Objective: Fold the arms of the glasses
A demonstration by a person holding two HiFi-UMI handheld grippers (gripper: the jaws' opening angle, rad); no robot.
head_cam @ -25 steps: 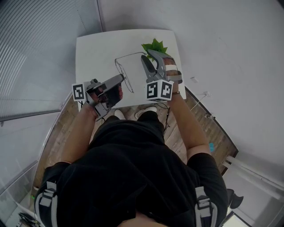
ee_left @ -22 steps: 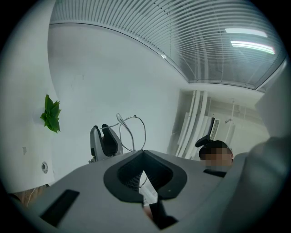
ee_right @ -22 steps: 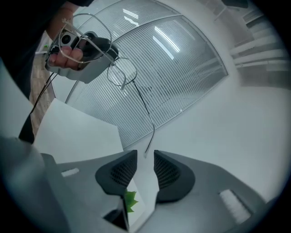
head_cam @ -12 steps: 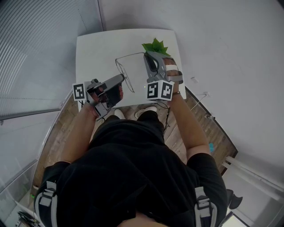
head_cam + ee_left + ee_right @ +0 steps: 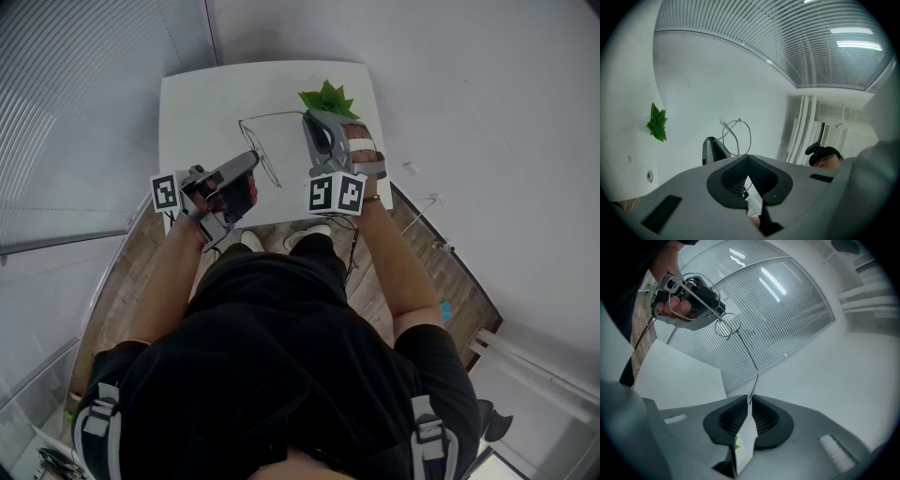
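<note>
left gripper (image 5: pixel 747 157) clamps glasses (image 5: pixel 727 325); right gripper (image 5: pixel 750 401) just closing onto temple arm (image 5: pixel 747 352); held over table (image 5: pixel 197 103) edge

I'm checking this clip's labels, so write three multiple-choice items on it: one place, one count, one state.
1. Where is the green plant?
A. On the white table, beside the right gripper.
B. On the floor.
C. On a chair.

2. How many grippers hold the glasses?
A. None.
B. One.
C. Two.

3. How are the right gripper's fingers?
A. Wide open, empty.
B. Shut on a glasses arm's tip.
C. Shut on a leaf.

1 A: the head view shows its leaves on the tabletop by that gripper.
2 C: the left gripper holds the lens end, the right an arm.
3 B: they have just been closing, and the wire tip is pinched between them.
</note>
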